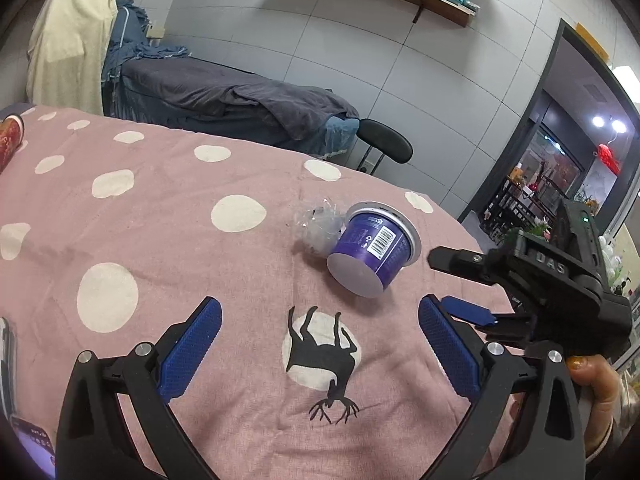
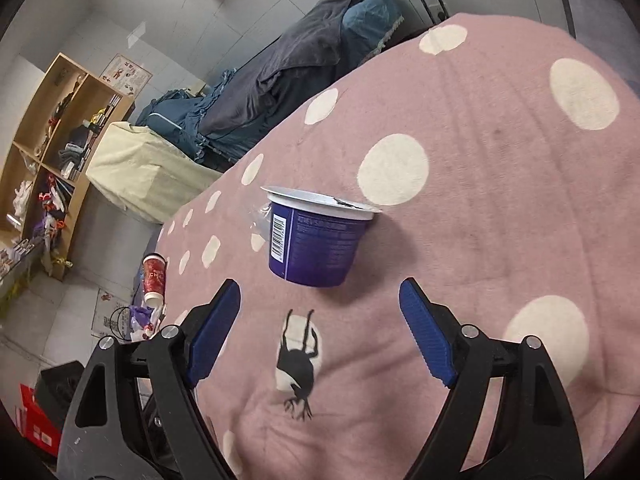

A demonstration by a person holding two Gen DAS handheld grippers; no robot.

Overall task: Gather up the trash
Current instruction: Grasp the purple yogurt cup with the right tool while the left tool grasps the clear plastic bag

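Observation:
A purple yogurt cup (image 1: 370,254) lies on its side on the pink dotted cloth (image 1: 160,248), with a crumpled clear plastic wrapper (image 1: 320,226) touching its far side. My left gripper (image 1: 320,320) is open and empty, just short of the cup. My right gripper (image 1: 460,284) comes in from the right beside the cup, open. In the right wrist view the cup (image 2: 318,238) lies just beyond my open right gripper (image 2: 320,300), the wrapper (image 2: 260,216) peeking out behind it. A red paper cup (image 2: 154,278) stands at the cloth's far edge.
The red cup also shows at the left edge of the left wrist view (image 1: 10,138). A bed with dark blankets (image 1: 224,96) and a black stool (image 1: 386,146) stand beyond the table. A wooden shelf unit (image 2: 52,148) lines the wall.

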